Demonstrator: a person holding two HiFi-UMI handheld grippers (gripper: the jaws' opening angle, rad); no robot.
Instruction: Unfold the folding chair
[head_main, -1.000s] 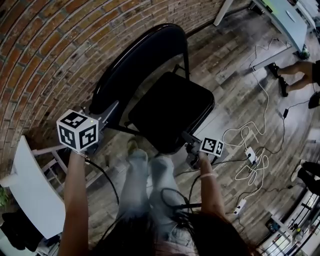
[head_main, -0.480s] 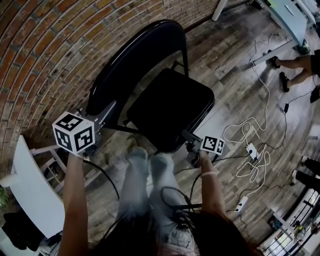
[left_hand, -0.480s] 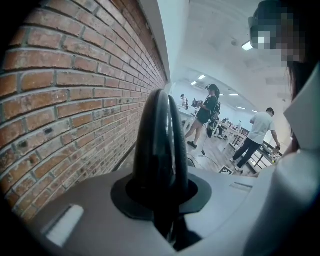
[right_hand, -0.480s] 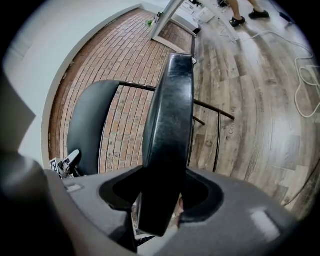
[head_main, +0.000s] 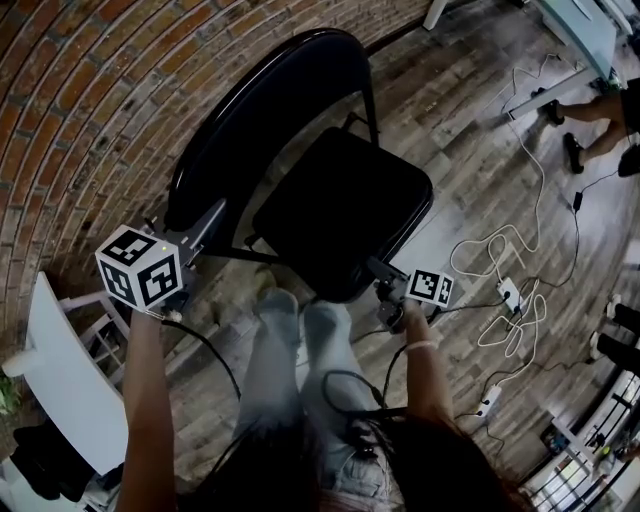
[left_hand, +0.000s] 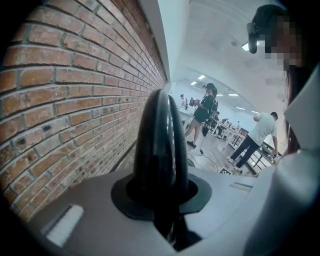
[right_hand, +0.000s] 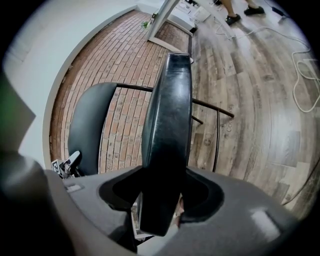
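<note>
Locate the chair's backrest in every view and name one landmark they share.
Head view: backrest arcs across the upper centre, in front of the brick wall.
Left gripper view: backrest at centre, edge-on between the jaws.
Right gripper view: backrest at left, beyond the seat that fills the centre.
Shared landmark: the brick wall, upper left in the head view, at left in the left gripper view and at top in the right gripper view.
</note>
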